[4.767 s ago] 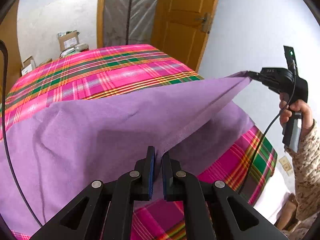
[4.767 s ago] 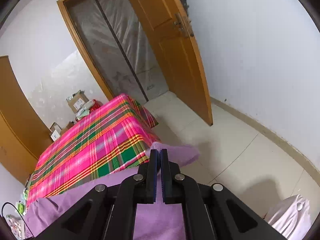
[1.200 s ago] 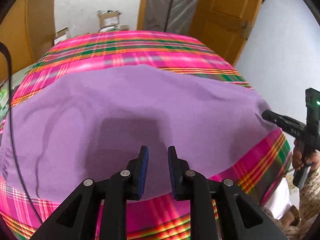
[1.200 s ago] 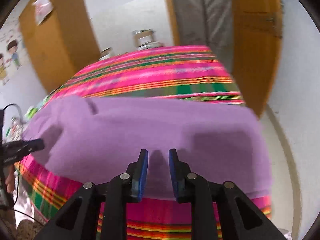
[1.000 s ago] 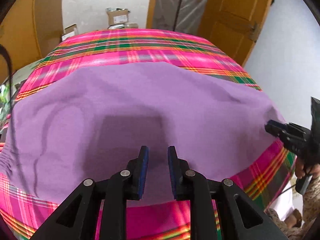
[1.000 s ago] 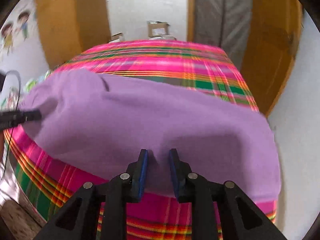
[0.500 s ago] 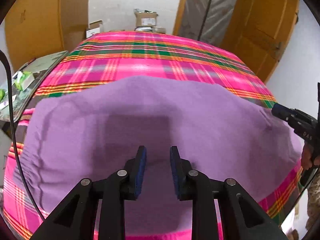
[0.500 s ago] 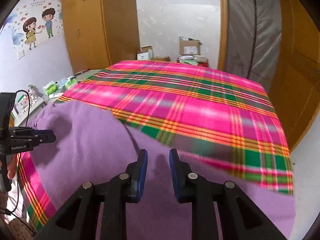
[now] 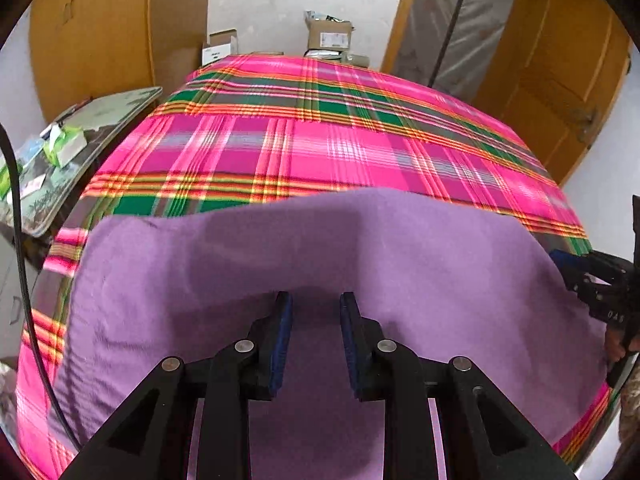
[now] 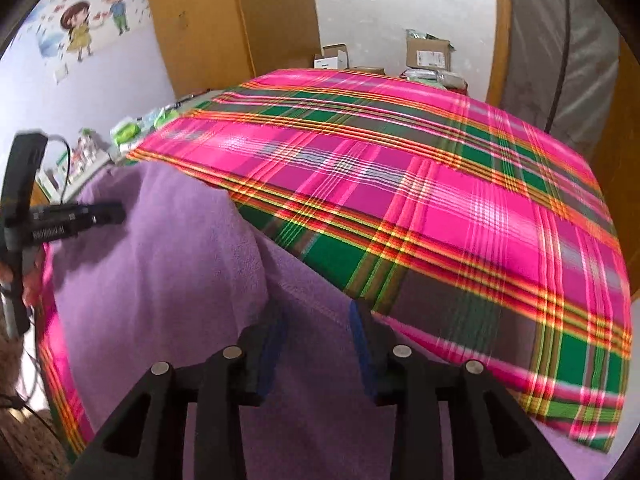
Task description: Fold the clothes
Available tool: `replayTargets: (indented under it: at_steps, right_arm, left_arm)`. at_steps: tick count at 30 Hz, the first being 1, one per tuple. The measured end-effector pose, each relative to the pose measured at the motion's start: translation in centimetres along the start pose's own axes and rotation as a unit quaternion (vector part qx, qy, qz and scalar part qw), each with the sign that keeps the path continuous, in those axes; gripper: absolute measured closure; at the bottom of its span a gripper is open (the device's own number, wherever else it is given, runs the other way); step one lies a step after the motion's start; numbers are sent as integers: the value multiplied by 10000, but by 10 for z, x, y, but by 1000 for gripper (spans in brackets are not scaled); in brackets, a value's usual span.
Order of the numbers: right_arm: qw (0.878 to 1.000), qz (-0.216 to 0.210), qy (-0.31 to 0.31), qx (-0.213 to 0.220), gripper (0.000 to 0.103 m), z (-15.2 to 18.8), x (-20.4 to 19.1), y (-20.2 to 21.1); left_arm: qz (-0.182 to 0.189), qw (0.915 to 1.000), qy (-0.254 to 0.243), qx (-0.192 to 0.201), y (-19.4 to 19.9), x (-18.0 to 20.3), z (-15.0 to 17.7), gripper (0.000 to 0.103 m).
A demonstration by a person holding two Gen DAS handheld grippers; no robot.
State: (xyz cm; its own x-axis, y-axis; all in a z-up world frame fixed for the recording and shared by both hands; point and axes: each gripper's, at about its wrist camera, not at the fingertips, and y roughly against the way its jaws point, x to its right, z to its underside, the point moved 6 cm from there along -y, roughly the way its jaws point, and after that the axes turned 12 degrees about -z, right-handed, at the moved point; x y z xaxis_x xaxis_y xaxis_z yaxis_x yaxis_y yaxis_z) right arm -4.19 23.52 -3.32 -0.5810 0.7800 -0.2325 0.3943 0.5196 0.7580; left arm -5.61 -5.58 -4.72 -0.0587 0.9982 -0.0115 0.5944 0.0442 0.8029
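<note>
A purple cloth [image 9: 280, 248] lies spread over the near end of a bed with a pink and green plaid cover [image 9: 320, 148]. My left gripper [image 9: 315, 300] hovers above the cloth's middle, open, with nothing pinched. The right gripper [image 9: 564, 260] shows at the cloth's right edge. In the right wrist view the purple cloth [image 10: 160, 272] fills the lower left and the plaid cover [image 10: 440, 184] the right. My right gripper [image 10: 316, 308] sits over the cloth's far edge with its jaws opening; the pads do not press the cloth. The left gripper [image 10: 116, 213] points in from the left.
A cluttered side table [image 9: 60, 148] stands left of the bed, with a black cable [image 9: 20, 240] hanging before it. Cardboard boxes [image 9: 328, 36] sit beyond the bed's far end. A wooden wardrobe [image 9: 92, 28] and a wooden door [image 9: 560, 60] flank the room. A hand [image 9: 618, 344] holds the right gripper.
Both grippers earlier held the cloth up, then let it go; it now lies flat. Over the last second both views shifted to show more bed, and the right jaws widened.
</note>
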Motion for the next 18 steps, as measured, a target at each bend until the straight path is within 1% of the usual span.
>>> replayTargets:
  at_steps: [1,2,3,4,6,7,10,12,13,15,18]
  right_arm:
    - [10000,54,71,-25,71,-1,-1,-2]
    - [9998,114,140,-34,80,-2,-1,-3]
    - [9997,136,215,-48,86,-3,-3,-5]
    - [9995,144,275,-47,88,-3,-4,-5]
    - [9993,170,345,-18,101,-4,-5,-5]
    - [9992,191,357,10,101,-5,-6,-4]
    - [9982,450,276,287,102,-13,0,4]
    - [9974,522,15,501,102,-21,10,11]
    - [9976,484,-44,496,102,-22,12,11]
    - [9969,689,-23,388,102,-22,15,6]
    - [9970,741,-22,216,102,-19,15,-3]
  left_arm:
    - [-8,10000,6,10,-1,-1,-2,78]
    - [-18,10000,12,20,-3,-1,-4,78]
    - [-33,10000,22,26,-5,-3,-6,78]
    - [-65,10000,45,21,-6,-4,-8,78]
    - [-118,9999,85,26,-7,-7,-10,78]
    - [-110,9999,97,10,-8,-9,-11,78]
    - [-124,9999,108,9,-11,-12,-13,78]
    - [-144,9999,88,30,-11,-13,-14,78]
    - [-153,9998,76,43,-11,-14,-15,78]
    - [-151,9998,73,58,-11,-15,-16,78]
    - [-114,9999,93,82,-11,-17,-16,78]
